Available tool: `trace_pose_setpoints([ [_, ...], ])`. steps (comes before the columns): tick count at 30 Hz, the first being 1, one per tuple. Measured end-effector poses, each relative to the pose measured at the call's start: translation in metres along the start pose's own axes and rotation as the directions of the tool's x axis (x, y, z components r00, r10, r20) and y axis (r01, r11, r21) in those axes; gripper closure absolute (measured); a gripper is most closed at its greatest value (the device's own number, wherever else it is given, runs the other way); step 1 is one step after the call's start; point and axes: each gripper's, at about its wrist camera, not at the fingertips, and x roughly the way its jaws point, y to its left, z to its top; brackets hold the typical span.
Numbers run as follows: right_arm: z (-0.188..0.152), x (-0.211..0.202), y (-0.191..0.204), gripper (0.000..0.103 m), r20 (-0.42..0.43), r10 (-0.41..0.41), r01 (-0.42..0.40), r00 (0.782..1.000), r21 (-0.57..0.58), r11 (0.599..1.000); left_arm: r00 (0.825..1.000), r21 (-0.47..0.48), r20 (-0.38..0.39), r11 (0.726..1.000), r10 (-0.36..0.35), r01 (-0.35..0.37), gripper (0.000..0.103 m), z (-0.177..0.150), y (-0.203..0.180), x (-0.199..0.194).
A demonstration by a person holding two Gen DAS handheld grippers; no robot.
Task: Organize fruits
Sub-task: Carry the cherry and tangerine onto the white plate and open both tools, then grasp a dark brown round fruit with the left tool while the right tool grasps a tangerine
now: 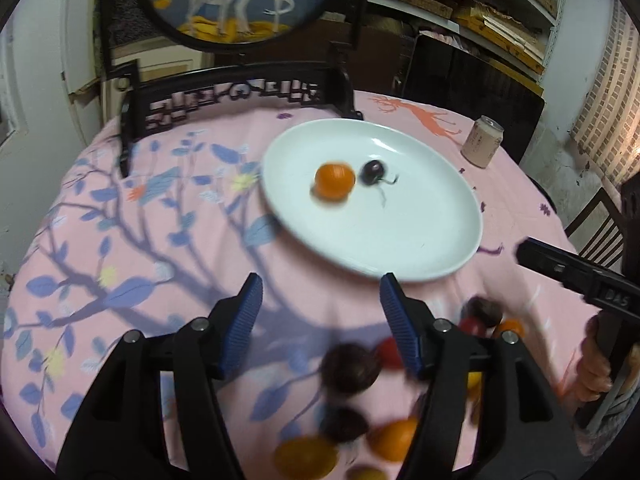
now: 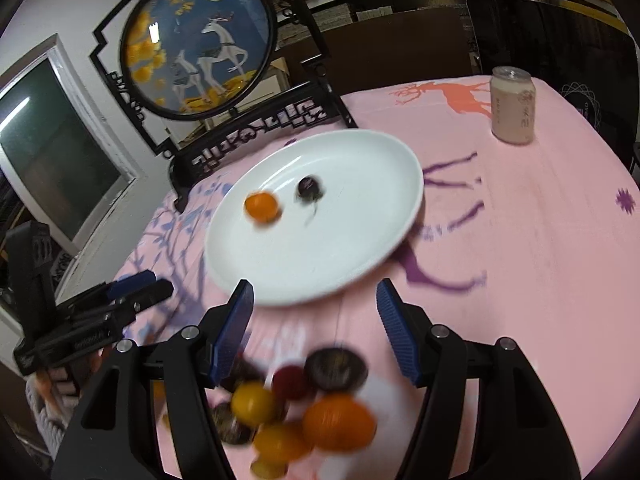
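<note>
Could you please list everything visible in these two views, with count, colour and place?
plate: one, white, centre of table.
orange fruit: one, on plate.
dark fruit: one, stemmed, on plate beside it.
loose fruit pile: several, orange, yellow, red, dark; near edge of tablecloth.
can: one, pale, far right.
tablecloth: pink, printed.
deer screen: one, black frame, behind plate.
left gripper: open, empty.
right gripper: open, empty.

Blurred beyond telling apart, near the white plate [image 2: 384, 152]: the loose fruit pile [image 2: 304, 408]. Partly hidden behind the left claw [image 1: 320, 308], cut off by the bottom edge.
</note>
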Motion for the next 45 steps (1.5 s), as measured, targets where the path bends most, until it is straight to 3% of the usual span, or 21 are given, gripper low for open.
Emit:
trace_pose_setpoints([
  [5, -0.025, -0.019, 0.000, 0.038, 0.000, 0.002, -0.002, 1.000, 0.015, 1.000, 0.999, 0.009, -0.043, 1.000, -0.012, 0.012, 0.040, -0.024, 0.009, -0.002],
  [18, -0.035, -0.025, -0.010, 0.038, -0.019, 0.004, -0.003, 1.000, 0.051, 0.999, 0.990, 0.247, -0.137, 0.969, 0.008, 0.027, 0.040, -0.049, -0.035, 0.021],
  [24, -0.037, -0.023, -0.009, 0.038, -0.022, -0.003, 0.004, 1.000, 0.048, 0.999, 0.985, 0.248, -0.138, 0.966, 0.107, -0.070, 0.026, -0.048, -0.029, 0.039],
  [28, -0.039, -0.020, -0.007, 0.038, -0.034, -0.014, 0.016, 0.999, 0.039, 0.999, 0.975, 0.207, -0.100, 0.963, 0.197, -0.174, 0.026, -0.042, -0.014, 0.041],
  [35, -0.043, -0.009, -0.002, 0.039, -0.105, -0.011, 0.012, 0.994, 0.018, 1.000, 0.981, 0.191, -0.119, 0.973, 0.154, -0.130, 0.039, -0.041, -0.011, 0.041],
  [38, -0.047, -0.002, -0.002, 0.039, -0.144, -0.024, 0.025, 0.989, 0.011, 1.000, 0.984, 0.172, -0.130, 0.980, 0.124, -0.101, 0.051, -0.041, -0.010, 0.040],
  [45, -0.053, 0.007, -0.013, 0.039, -0.200, -0.007, 0.019, 0.980, 0.058, 0.998, 0.985, 0.151, -0.134, 0.985, 0.108, -0.087, 0.059, -0.040, -0.007, 0.040],
])
